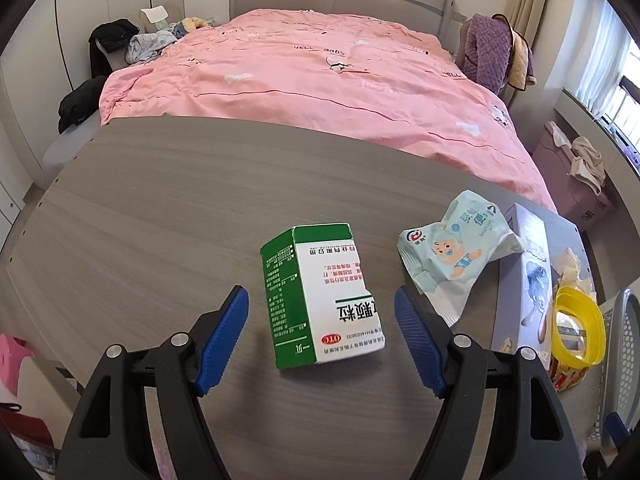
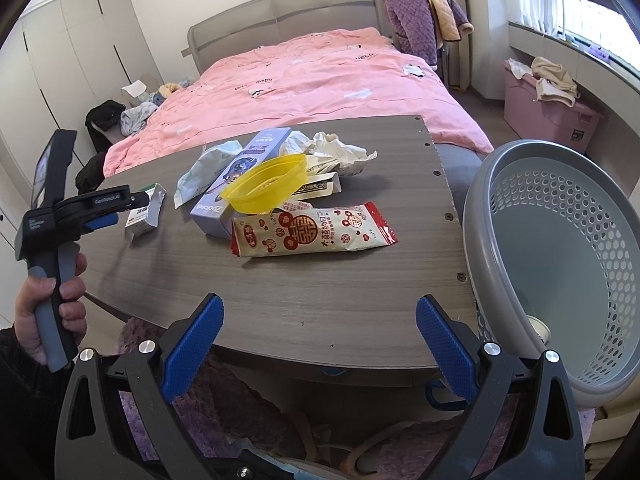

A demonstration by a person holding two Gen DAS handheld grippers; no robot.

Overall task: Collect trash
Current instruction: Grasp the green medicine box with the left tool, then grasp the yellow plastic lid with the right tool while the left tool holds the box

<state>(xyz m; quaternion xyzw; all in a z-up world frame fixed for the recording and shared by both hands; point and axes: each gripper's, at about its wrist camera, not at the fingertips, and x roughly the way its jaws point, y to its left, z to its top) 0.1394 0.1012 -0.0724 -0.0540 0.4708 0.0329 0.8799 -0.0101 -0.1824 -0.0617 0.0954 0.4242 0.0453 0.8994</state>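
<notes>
The left gripper point(image 1: 321, 334) stands open, its blue pads either side of the green-and-white medicine box point(image 1: 320, 294) without touching it; the box lies on the grey wooden table point(image 1: 160, 208). A baby-wipes packet point(image 1: 452, 256) lies at two o'clock from the box. The right gripper point(image 2: 320, 344) hangs open and empty above the table's near edge. The grey perforated basket point(image 2: 560, 248) sits at three o'clock, off the table's side.
</notes>
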